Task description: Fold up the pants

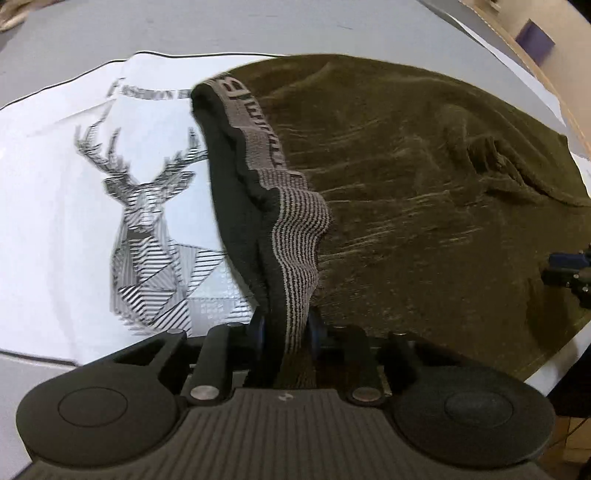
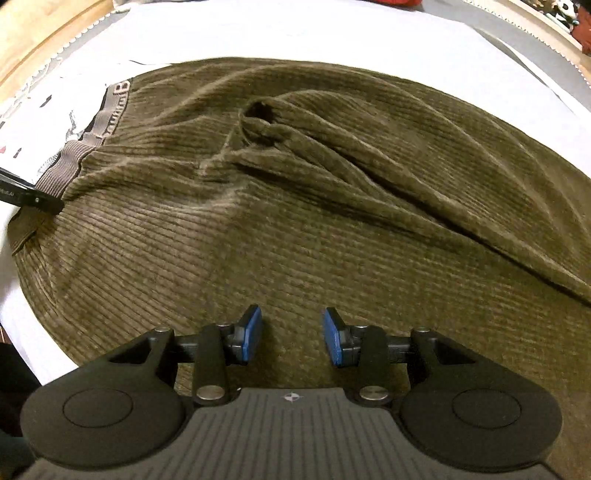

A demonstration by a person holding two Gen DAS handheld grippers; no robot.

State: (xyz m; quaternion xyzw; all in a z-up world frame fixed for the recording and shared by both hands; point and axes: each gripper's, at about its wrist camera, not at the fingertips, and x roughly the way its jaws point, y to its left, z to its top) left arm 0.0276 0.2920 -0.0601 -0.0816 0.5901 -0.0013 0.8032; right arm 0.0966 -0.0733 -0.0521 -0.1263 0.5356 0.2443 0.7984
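Olive-brown corduroy pants (image 1: 424,177) lie spread on a white cloth, with a grey striped waistband (image 1: 295,221) along their left edge. My left gripper (image 1: 286,330) is shut on the waistband and holds that edge raised. In the right wrist view the pants (image 2: 295,229) fill the frame, rumpled in folds at the middle, and the waistband (image 2: 70,166) shows at the far left. My right gripper (image 2: 291,338) is open, its blue pads (image 2: 251,334) just above the pants' fabric with nothing between them. The left gripper's tip (image 2: 33,197) shows at the waistband.
A white cloth with a striped deer print (image 1: 144,229) lies under and left of the pants. The grey table (image 1: 221,29) extends beyond. A wooden edge (image 2: 40,40) runs at upper left. The right gripper (image 1: 569,269) shows at the pants' right side.
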